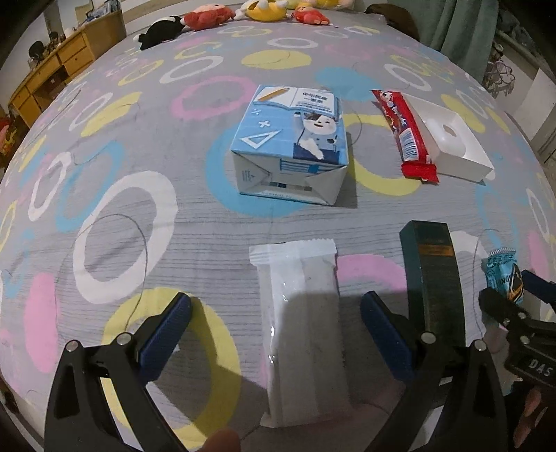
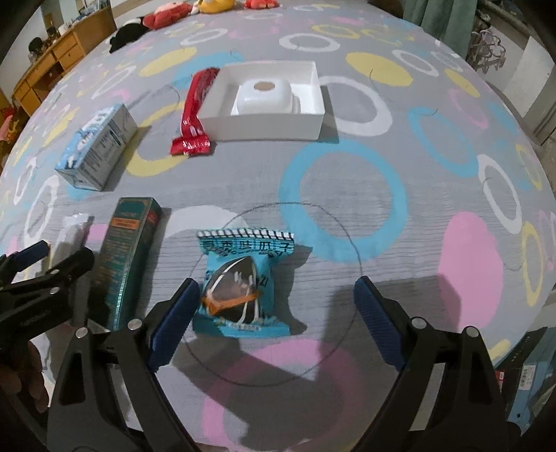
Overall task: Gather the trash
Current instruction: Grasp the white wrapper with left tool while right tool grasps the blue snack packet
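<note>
On the patterned bedsheet lie several trash items. A white wrapper [image 1: 302, 323] lies between the open jaws of my left gripper [image 1: 276, 313], which is empty. A blue seed packet [image 2: 239, 288] lies between the open jaws of my right gripper [image 2: 276, 299], close to its left finger; the gripper is empty. A dark green box [image 1: 434, 278] [image 2: 128, 257] lies between the two grippers. A blue milk carton [image 1: 295, 139] [image 2: 97, 146], a red snack wrapper [image 1: 406, 132] [image 2: 196, 111] and an open white box [image 1: 462, 146] [image 2: 267, 101] lie further off.
Plush toys [image 1: 208, 15] lie at the bed's far end. A wooden desk [image 1: 52, 73] stands at the far left. A green curtain [image 1: 458, 24] hangs at the back right. A box [image 2: 528, 382] sits off the bed's edge at the lower right.
</note>
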### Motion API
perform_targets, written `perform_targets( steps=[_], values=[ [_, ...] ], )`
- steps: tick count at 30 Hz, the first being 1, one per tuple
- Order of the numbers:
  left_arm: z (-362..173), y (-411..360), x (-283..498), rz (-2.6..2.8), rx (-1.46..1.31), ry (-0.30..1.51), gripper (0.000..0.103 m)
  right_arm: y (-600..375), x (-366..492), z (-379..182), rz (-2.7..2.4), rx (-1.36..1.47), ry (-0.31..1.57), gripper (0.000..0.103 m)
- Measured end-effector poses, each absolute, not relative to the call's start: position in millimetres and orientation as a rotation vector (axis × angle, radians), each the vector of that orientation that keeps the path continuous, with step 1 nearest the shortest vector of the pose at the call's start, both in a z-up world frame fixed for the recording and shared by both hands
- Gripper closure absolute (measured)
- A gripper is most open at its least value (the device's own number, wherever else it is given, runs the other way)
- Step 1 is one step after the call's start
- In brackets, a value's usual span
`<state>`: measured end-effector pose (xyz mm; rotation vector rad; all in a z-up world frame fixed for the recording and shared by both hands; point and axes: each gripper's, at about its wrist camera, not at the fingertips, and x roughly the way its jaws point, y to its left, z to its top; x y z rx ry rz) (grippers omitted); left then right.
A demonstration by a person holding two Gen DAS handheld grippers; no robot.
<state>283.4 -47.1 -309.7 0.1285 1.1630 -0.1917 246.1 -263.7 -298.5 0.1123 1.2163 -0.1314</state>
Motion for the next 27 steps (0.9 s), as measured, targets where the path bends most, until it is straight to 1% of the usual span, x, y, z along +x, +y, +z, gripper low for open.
perform_targets(
  steps=[5,7,8,9,10,11,12,14,15,20,27],
  values=[
    [-312.5,-47.7,283.5,-0.188,0.129,1.151,0.009,-263.4,254.8,-305.5,-0.136,0.088,1.235,0.015],
    [-310.8,-49.5,282.4,-0.19,0.13,1.143,0.019,-261.9,256.6,-305.8,-0.134,0.077,1.236,0.019],
    [-309.2,-50.7,281.4,-0.195,0.132,1.138,0.031,-261.2,256.2,-305.3,-0.13,0.076,1.234,0.024],
    [-306.5,-52.9,279.7,-0.201,0.136,1.131,0.048,-260.1,256.5,-304.5,-0.129,0.072,1.228,0.033],
    [-304.1,-55.2,278.2,-0.214,0.138,1.126,0.057,-258.5,255.7,-303.2,-0.129,0.068,1.221,0.039],
    [-302.6,-56.7,277.0,-0.225,0.138,1.123,0.065,-256.8,255.3,-301.8,-0.129,0.066,1.215,0.05],
    [-301.7,-57.6,275.6,-0.223,0.143,1.118,0.065,-255.0,254.5,-300.3,-0.132,0.06,1.205,0.06],
    [-300.7,-56.5,274.8,-0.225,0.135,1.112,0.066,-250.8,254.1,-299.6,-0.133,0.037,1.199,0.064],
    [-299.1,-55.3,274.4,-0.23,0.123,1.11,0.066,-249.3,254.5,-299.7,-0.129,0.032,1.197,0.075],
    [-290.1,-50.7,270.9,-0.24,0.105,1.089,0.066,-246.0,255.1,-294.2,-0.124,0.022,1.189,0.078],
    [-275.7,-37.7,269.6,-0.221,0.091,1.055,0.066,-245.0,243.5,-278.8,-0.127,0.027,1.158,0.078]
  ],
)
